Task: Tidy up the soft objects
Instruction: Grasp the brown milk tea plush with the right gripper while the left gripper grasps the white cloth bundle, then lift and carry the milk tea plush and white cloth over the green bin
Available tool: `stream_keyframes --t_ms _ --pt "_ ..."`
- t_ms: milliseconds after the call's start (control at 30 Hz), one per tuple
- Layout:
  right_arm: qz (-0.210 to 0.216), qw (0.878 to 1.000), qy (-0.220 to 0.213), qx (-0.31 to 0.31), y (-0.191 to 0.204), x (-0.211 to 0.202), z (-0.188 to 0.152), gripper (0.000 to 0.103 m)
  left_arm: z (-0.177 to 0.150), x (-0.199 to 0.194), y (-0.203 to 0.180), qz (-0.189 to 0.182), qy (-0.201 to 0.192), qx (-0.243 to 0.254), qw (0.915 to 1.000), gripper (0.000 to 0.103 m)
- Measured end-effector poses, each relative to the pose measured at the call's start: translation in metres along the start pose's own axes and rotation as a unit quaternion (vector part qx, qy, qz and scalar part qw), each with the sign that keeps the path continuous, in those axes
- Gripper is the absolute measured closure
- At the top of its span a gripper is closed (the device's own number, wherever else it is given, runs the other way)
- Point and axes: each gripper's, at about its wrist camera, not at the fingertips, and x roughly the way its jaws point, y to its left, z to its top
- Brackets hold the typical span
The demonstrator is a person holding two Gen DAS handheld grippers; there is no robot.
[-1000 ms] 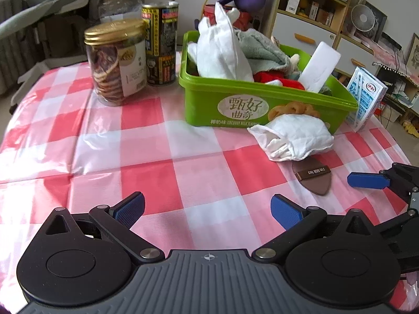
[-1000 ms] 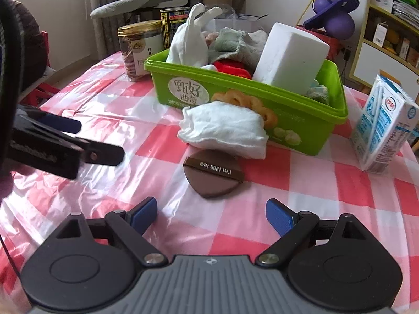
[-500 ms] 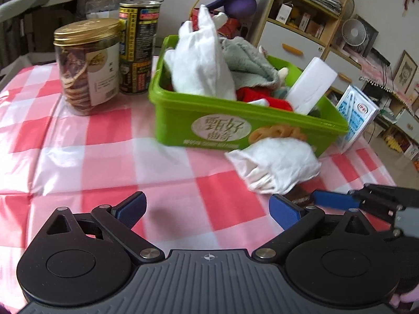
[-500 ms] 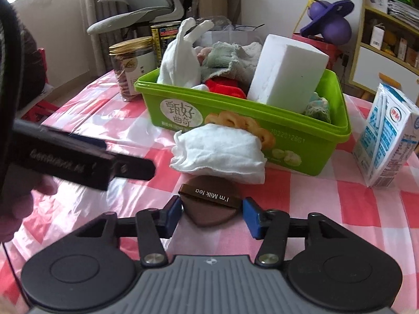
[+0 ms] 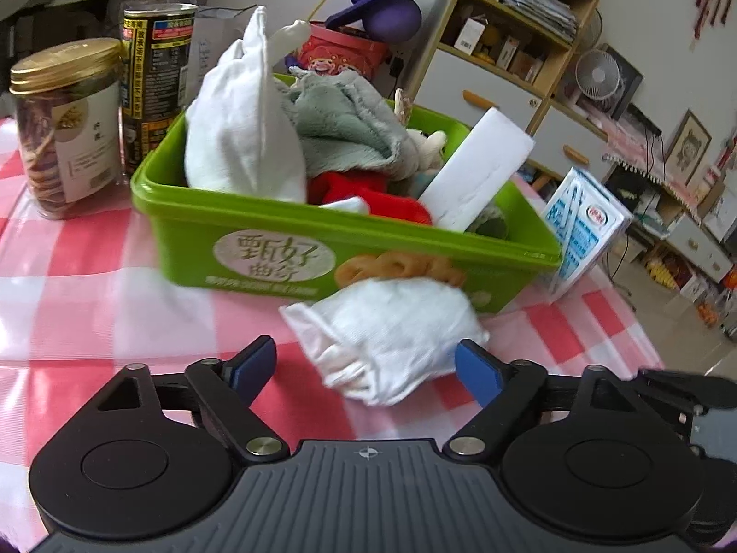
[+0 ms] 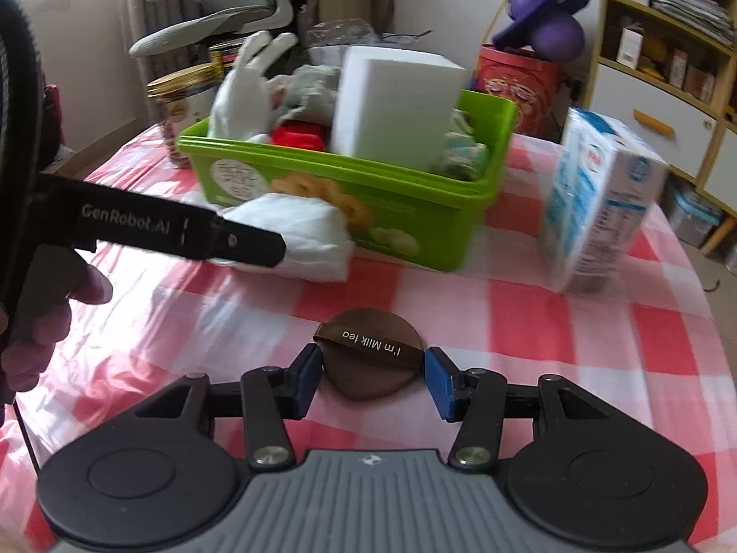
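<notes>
Moved: right gripper (image 6: 372,375) fingers clamped "I'm Milk tea" puff (image 6: 368,359) | left gripper (image 5: 366,364) closing, unclenched

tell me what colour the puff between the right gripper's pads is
Brown, with a darker band printed "I'm Milk tea" on the puff; clearest in the right wrist view.

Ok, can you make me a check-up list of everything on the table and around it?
Surface: shiny checked tablecloth.
Job's things: green box full of soft things; white cloth bundle lying in front of it; brown puff.
Clutter: cookie jar, tin can, milk carton.
Grippers: left gripper jaws have just been closing around the bundle, not touching; right gripper jaws have just closed and grip the puff.
Cables: thin black cord under the left hand.
Surroundings: shelf, office chair.
</notes>
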Motion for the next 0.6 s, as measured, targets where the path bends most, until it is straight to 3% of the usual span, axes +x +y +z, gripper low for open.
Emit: stream_keyframes --t_ms 100,233,433,600 --pt "0.0 1.0 0.001 0.008 -0.008 -0.003 -0.001 0.071 0.001 0.003 -0.004 -0.004 -0.003 -0.007 1.0 0.032" --pt "0.002 1.0 0.001 0.009 -0.01 -0.004 -0.003 0.071 0.002 0.005 -0.008 -0.006 -0.001 -0.01 0.9999 0.055" --pt "0.005 1.0 0.005 0.018 -0.012 -0.002 0.001 0.071 0.005 0.003 -0.013 0.003 0.004 -0.01 0.9999 0.079" --pt "0.009 0.999 0.008 0.032 -0.014 -0.003 0.003 0.071 0.007 -0.007 -0.012 0.008 0.015 -0.019 0.9997 0.087"
